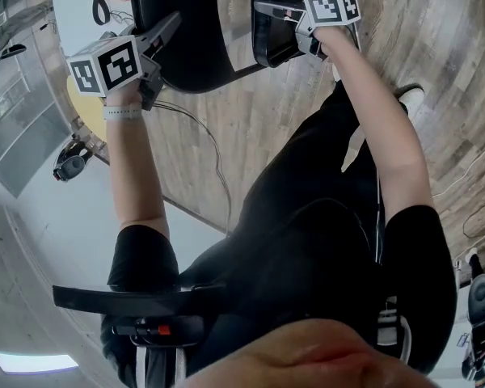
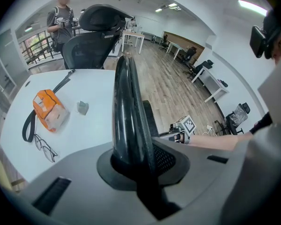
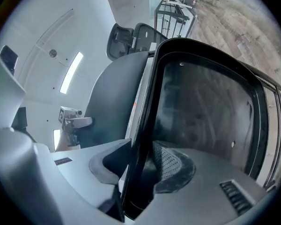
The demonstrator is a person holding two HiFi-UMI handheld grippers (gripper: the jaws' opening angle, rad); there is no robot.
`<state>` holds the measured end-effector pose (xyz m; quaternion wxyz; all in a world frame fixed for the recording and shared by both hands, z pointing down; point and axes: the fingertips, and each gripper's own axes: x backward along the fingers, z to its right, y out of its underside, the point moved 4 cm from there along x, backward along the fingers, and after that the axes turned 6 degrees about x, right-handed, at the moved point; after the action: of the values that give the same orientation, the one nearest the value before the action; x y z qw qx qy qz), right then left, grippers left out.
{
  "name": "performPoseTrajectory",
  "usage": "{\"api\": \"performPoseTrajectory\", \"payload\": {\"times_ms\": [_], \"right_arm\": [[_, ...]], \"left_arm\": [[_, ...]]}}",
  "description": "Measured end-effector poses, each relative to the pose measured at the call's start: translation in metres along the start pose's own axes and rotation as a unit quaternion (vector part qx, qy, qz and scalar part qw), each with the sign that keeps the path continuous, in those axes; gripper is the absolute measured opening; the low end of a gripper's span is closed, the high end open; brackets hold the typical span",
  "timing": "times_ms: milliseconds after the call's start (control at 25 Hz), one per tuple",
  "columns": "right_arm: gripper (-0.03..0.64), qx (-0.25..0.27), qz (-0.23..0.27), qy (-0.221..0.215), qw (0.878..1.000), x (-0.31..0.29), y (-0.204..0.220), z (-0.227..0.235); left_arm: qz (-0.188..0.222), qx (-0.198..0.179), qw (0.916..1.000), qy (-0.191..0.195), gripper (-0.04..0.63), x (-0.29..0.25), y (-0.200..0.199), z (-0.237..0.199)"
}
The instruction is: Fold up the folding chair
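Jaws of the left gripper (image 1: 170, 23) clamp one rounded black panel edge of the folding chair (image 1: 190, 47), while the right gripper (image 1: 264, 8) grips the other panel's rim.

White table (image 2: 84, 125) is carrying four loose items, all lying flat on its top. Orange pouch (image 2: 49, 110) is lying toward the left side, its black strap (image 2: 27, 125) looping off it toward the near-left edge. Eyeglasses (image 2: 46, 147) are lying just below the pouch, lenses toward the near edge. Small grey object (image 2: 82, 108), kind unclear, is sitting just right of the pouch, apart from it.

Wood-plank floor (image 1: 250, 136) is running under everything. Thin black cable (image 1: 214, 148) is trailing across the planks. White shoe (image 1: 411, 97) is resting on the floor. Farther off, black office chair (image 2: 91, 41) is standing at the table's far edge.
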<state>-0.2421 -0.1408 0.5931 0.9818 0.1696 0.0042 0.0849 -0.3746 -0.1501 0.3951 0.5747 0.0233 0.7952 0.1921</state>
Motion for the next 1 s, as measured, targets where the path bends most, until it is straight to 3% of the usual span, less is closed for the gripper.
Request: {"api": "performPoseTrajectory", "payload": {"times_ms": [1000], "right_arm": [[0.153, -0.004, -0.010, 0.021, 1.000, -0.027, 0.007, 0.014]], "left_arm": [[-0.002, -0.014, 0.9999, -0.008, 0.077, -0.009, 0.006, -0.019]]}}
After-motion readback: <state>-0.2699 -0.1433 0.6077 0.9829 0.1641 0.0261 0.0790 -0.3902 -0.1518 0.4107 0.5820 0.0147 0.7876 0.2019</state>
